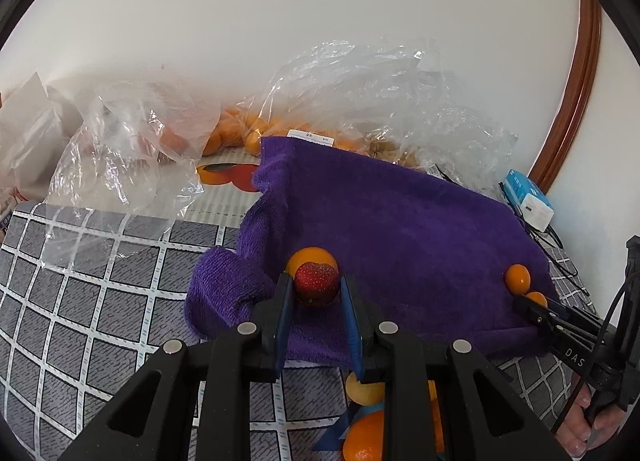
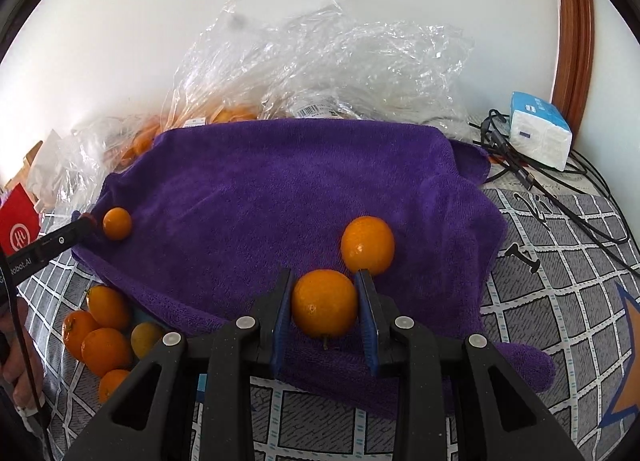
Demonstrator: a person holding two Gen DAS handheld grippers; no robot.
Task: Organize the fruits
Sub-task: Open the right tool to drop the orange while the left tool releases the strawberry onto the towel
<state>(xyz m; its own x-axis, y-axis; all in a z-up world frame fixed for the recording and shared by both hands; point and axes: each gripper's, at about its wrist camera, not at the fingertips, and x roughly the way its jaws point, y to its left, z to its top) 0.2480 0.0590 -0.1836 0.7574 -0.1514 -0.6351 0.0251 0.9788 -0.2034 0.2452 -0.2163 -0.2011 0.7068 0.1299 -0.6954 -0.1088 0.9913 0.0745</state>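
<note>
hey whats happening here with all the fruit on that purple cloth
A person is sorting fruit with a handheld gripper in each hand. The left gripper is shut on a red strawberry and the right gripper on a small round orange kumquat, both over the purple terry towel. Two loose kumquats sit on the towel, with a heap of orange fruit beside it and clear plastic bags behind.

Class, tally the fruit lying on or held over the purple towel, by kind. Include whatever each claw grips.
Small orange: 3 (this one in the right claw, one beside it, one near the purple towel's left edge)
Strawberry: 1 (in the left claw)
Total: 4
</note>
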